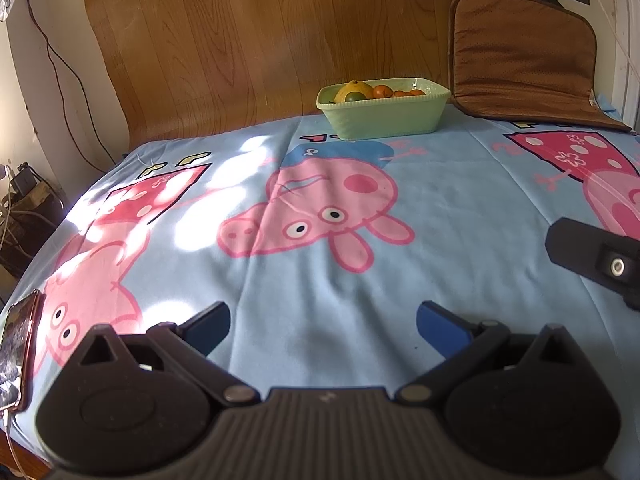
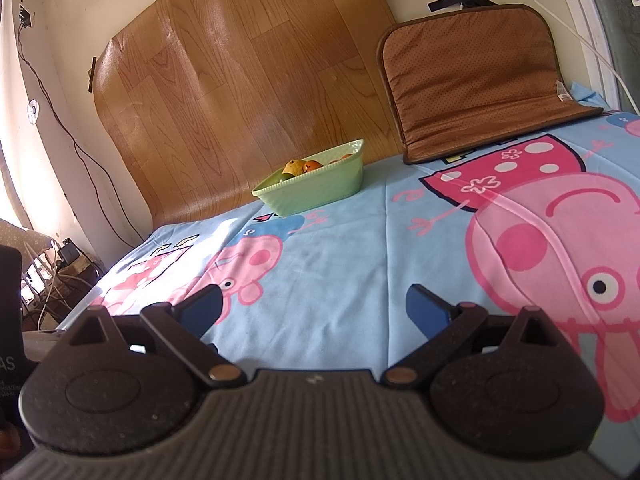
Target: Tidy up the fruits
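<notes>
Partly hidden, fruits point(image 1: 362, 91) fill the bowl point(image 1: 384, 114) (rim occluding).

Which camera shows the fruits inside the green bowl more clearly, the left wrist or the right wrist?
The left wrist view: it looks over the green bowl's long side, showing the fruits in a row. In the right wrist view the bowl stands cornerwise, and its rim hides most fruits.

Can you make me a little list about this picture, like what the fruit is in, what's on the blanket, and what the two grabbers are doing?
fruit holder: green dish, at the far edge of the table
fruit: yellow fruit, oranges, all inside the dish
cover: blue cartoon pig blanket
behind: wood-pattern sheet, brown cushion
left gripper: open, empty
right gripper: open, empty
</notes>
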